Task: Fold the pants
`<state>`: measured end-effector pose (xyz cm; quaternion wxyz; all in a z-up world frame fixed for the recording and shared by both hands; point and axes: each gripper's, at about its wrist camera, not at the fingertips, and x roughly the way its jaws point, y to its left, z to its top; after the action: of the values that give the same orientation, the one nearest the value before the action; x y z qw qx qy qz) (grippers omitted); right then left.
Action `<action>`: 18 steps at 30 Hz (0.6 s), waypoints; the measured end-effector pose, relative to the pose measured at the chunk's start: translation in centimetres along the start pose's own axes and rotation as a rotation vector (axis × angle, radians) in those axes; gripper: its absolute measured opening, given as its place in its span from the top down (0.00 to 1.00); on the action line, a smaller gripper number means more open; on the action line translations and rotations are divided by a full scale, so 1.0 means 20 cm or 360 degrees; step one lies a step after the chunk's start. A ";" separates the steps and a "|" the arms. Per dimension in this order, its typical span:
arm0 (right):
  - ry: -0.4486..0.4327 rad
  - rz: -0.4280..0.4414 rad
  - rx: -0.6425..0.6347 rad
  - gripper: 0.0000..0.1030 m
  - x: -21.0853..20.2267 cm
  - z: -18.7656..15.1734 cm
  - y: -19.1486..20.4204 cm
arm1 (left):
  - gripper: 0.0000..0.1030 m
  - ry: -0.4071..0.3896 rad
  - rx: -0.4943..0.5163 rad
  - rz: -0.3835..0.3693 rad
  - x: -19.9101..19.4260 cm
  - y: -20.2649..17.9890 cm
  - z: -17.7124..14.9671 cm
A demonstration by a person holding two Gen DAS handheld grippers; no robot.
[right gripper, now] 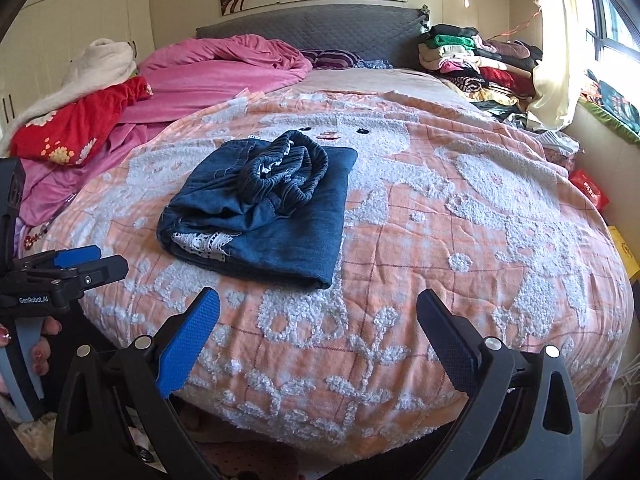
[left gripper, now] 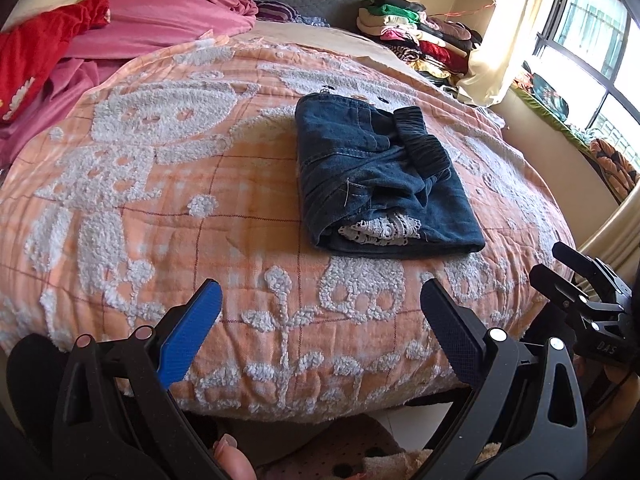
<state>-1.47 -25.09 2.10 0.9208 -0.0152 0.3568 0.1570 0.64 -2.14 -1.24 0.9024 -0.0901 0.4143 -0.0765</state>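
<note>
The dark blue denim pants (left gripper: 376, 176) lie folded into a compact bundle on the orange-and-white quilt (left gripper: 160, 200), the black elastic waistband on top and white lace trim showing at the near edge. They also show in the right wrist view (right gripper: 264, 208). My left gripper (left gripper: 320, 308) is open and empty, hovering at the bed's near edge, short of the pants. My right gripper (right gripper: 318, 312) is open and empty too, near the same edge, to the right of the pants. The right gripper (left gripper: 580, 280) shows at the far right of the left wrist view; the left gripper (right gripper: 76, 264) shows at the left of the right wrist view.
A pink blanket (right gripper: 224, 72) and red clothes (right gripper: 76, 128) lie at the bed's far left. A stack of folded clothes (right gripper: 476, 60) sits at the far right by the grey headboard (right gripper: 312, 28). A window and curtain (right gripper: 556, 40) are on the right. Floor shows below the bed edge.
</note>
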 end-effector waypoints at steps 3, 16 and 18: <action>0.0008 -0.0008 -0.0004 0.05 0.01 0.00 0.01 | 0.09 0.0007 0.0001 -0.0001 0.01 0.00 0.00; 0.0002 -0.0009 0.0007 0.05 0.01 0.00 0.01 | 0.09 0.0009 -0.0005 0.0002 0.01 0.00 0.00; 0.0002 -0.0006 0.0006 0.05 0.01 0.00 0.01 | 0.09 0.0008 -0.0007 0.0004 0.01 0.01 0.00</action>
<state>-1.36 -24.79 2.05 0.9209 -0.0144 0.3575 0.1546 0.82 -2.05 -1.34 0.9013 -0.0914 0.4167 -0.0747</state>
